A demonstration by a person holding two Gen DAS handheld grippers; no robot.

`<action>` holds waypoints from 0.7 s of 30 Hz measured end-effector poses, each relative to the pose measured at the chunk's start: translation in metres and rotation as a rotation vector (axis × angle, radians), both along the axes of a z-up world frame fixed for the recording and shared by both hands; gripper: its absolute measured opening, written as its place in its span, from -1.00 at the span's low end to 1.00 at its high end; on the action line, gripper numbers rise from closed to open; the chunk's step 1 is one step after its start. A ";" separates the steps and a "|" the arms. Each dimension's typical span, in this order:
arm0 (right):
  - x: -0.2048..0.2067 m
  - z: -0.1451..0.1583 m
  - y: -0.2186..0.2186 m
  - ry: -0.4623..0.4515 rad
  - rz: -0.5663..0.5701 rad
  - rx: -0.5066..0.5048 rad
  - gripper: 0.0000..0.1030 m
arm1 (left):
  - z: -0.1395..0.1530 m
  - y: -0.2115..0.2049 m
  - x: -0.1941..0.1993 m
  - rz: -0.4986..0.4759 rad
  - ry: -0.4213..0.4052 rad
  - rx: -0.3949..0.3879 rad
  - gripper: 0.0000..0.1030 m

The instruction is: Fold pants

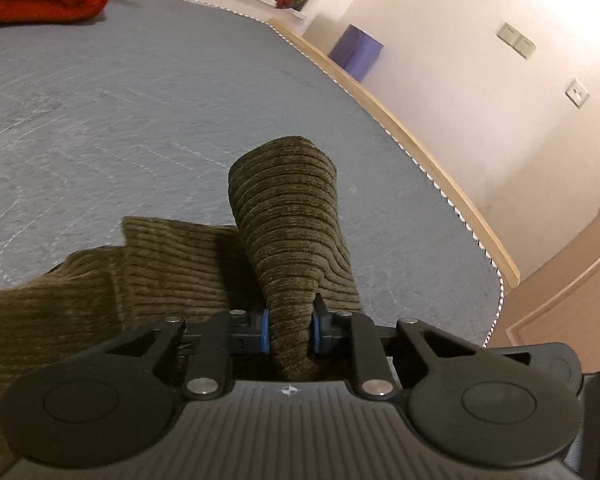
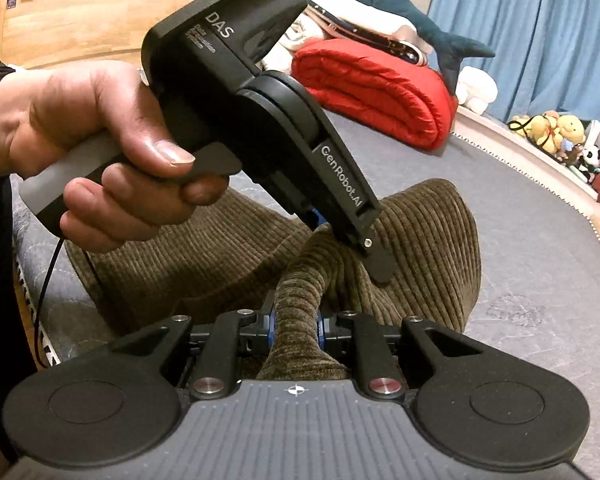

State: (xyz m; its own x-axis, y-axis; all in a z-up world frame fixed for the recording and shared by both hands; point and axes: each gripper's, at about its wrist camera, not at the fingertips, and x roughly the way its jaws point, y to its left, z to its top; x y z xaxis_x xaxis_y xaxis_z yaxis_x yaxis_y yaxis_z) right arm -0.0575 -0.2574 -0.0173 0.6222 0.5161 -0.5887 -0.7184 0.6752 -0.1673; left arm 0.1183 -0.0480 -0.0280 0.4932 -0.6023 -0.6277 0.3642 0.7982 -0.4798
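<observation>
Item: olive-brown corduroy pants (image 2: pixel 204 252), lying in a rumpled heap on the near part of the grey quilted bed (image 1: pixel 140 100); I hold my left tool (image 1: pixel 290 330) clamped on one raised ridge of the cloth and my right tool (image 2: pixel 296 330) clamped on another just beside it, so I judge the fold as only begun, with no flat, squared layers visible and the smoothing and further folds all left to do. Legible writing, right wrist view: "DAS" and "GenRobot.AI" on the left tool's black body, with smaller print under "DAS" too blurred to read; a folded red quilt (image 2: pixel 376 88) at the far side shows no label.
</observation>
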 end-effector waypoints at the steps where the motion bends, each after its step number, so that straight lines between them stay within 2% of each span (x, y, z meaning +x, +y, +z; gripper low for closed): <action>1: 0.001 0.004 -0.001 0.014 0.006 0.029 -0.47 | 0.001 0.005 -0.001 0.010 0.000 -0.005 -0.61; 2: 0.003 0.010 -0.004 0.038 0.013 0.074 -0.40 | 0.002 0.012 -0.002 0.022 -0.002 -0.006 -0.61; 4: 0.011 0.027 -0.018 0.114 0.036 0.238 0.03 | 0.005 0.029 -0.006 0.058 -0.006 -0.013 -0.61; 7: 0.023 0.048 -0.039 0.191 0.051 0.479 0.24 | 0.014 0.064 -0.017 0.128 -0.012 -0.026 -0.62; 10: 0.038 0.052 -0.051 0.217 -0.002 0.615 0.43 | 0.022 0.107 -0.032 0.210 -0.013 -0.034 -0.62; 12: 0.048 0.047 -0.048 0.216 -0.076 0.626 0.53 | 0.027 0.137 -0.044 0.281 -0.014 -0.038 -0.62; 14: 0.061 0.036 -0.037 0.245 -0.161 0.586 0.55 | 0.032 0.170 -0.056 0.357 -0.014 -0.049 -0.63; 19: 0.088 0.002 -0.006 0.395 -0.254 0.540 0.73 | 0.039 0.259 -0.087 0.589 0.005 -0.057 -0.61; 21: 0.096 -0.010 0.006 0.456 -0.248 0.546 0.73 | 0.034 0.286 -0.096 0.676 0.049 -0.047 -0.34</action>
